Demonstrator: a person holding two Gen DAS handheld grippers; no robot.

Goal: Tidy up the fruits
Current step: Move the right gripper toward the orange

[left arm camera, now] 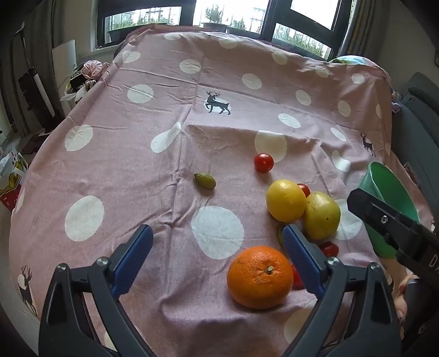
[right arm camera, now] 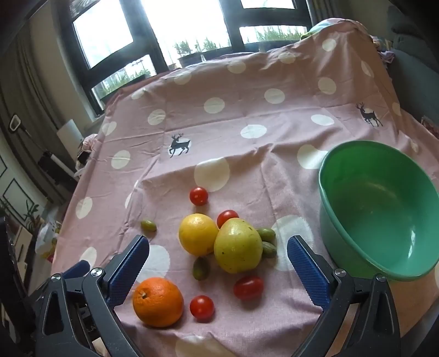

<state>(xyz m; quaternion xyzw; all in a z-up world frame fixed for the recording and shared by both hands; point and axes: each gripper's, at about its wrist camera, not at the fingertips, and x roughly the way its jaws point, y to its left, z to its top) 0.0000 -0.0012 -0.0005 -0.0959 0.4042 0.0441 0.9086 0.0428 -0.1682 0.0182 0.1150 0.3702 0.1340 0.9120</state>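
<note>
Fruit lies on a pink dotted cloth. An orange sits between the fingers of my open left gripper, near the right finger; it also shows in the right wrist view. A yellow lemon touches a yellow-green pear. Several cherry tomatoes and small green olive-like fruits lie around them. An empty green bowl stands at the right. My right gripper is open and empty, above the fruit pile.
One green fruit and one tomato lie apart toward the middle of the table. Windows with plants are behind the far edge. Clutter sits on the floor at the left.
</note>
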